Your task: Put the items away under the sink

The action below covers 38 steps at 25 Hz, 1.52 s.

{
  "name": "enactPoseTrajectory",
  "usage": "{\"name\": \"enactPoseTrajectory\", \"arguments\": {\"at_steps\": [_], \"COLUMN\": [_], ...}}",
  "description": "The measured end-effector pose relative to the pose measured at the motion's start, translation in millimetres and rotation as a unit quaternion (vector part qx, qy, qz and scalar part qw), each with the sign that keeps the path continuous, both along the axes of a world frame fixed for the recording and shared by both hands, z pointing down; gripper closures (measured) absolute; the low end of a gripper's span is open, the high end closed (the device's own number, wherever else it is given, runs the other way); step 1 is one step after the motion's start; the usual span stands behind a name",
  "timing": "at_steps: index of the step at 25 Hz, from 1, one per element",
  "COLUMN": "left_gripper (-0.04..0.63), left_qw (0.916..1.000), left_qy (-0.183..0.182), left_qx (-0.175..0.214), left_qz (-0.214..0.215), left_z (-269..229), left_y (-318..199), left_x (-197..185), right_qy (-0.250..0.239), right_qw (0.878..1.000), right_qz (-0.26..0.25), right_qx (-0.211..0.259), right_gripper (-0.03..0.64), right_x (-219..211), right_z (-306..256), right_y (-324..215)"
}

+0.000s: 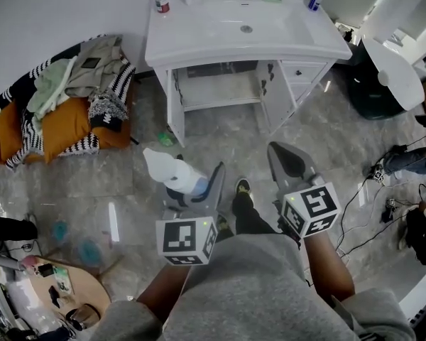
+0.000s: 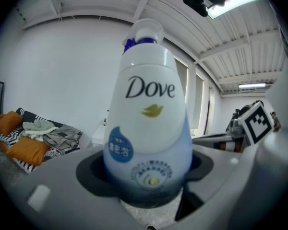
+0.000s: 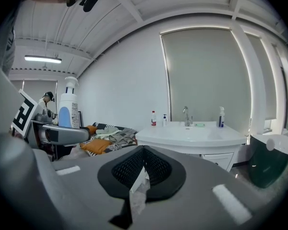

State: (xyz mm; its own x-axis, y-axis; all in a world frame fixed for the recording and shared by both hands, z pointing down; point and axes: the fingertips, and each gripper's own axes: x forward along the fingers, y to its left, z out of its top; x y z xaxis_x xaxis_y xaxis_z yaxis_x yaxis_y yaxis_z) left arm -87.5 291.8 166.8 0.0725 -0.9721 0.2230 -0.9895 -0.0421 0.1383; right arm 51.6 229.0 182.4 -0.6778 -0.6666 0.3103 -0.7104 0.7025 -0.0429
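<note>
White wall (image 2: 62,75) behind; left tool (image 1: 192,189) grips bottle (image 2: 149,119) labelled "Dove".

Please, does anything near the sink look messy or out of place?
Yes. A heap of clothes and cushions lies on the floor left of the vanity, and a small green item lies by its left leg. The cabinet door stands open.

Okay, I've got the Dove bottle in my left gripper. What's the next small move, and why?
Probably carry the Dove bottle forward toward the open cabinet under the sink. The left gripper has its jaws clamped on the bottle, so the grasp looks done, and the cabinet stands some way ahead across the floor with its front open.
</note>
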Motion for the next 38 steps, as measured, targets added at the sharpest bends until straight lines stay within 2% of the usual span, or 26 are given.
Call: {"name": "enactPoseTrajectory", "arguments": {"at_steps": [24, 38], "left_gripper": [0.244, 0.243], "left_qw": [0.9998, 0.9994], "left_qy": [-0.010, -0.025], "left_qx": [-0.012, -0.011], "left_qz": [-0.008, -0.021], "left_z": [2.9, -0.2], "left_y": [-118.8, -165.2], "left_x": [7.2, 19.2], "right_qy": [-0.013, -0.020], "right_qw": [0.999, 0.999], "right_qz": [-0.029, -0.048], "right_qx": [-0.019, -0.015], "right_gripper": [0.617, 0.617], "right_x": [-2.9, 8.4], "right_z": [8.9, 9.3], "right_y": [-124.5, -178.0]}}
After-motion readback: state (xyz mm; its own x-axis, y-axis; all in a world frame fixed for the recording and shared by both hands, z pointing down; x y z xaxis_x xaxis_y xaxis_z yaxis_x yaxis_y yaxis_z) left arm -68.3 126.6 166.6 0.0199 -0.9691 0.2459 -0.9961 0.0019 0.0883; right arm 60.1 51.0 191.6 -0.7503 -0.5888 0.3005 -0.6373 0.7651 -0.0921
